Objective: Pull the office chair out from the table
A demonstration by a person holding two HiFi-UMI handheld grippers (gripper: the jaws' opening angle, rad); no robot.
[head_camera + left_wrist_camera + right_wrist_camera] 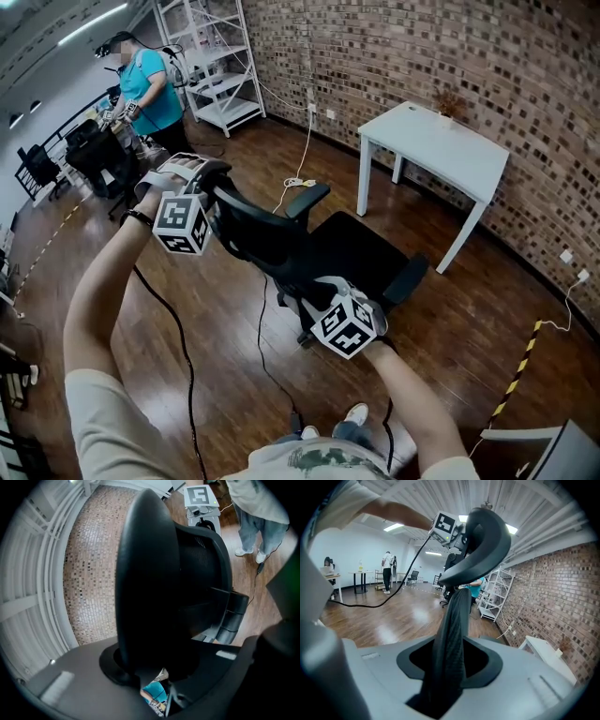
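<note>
Already the office chair (361,246) stands on the wooden floor (216,375), well apart from the white tabletop (441,141), its seat facing that tabletop and its backrest (267,234) toward the person; judged from that gap, the pull looks largely done. The left tool (214,186) is clenched on the rounded top of the backrest, which fills the space between its jaws. The right tool (326,292) is clamped on the thin mesh edge lower down the backrest's side. Two holds set apart on the back probably serve to steer the chair straight and keep the seat from swivelling as it rolls.
</note>
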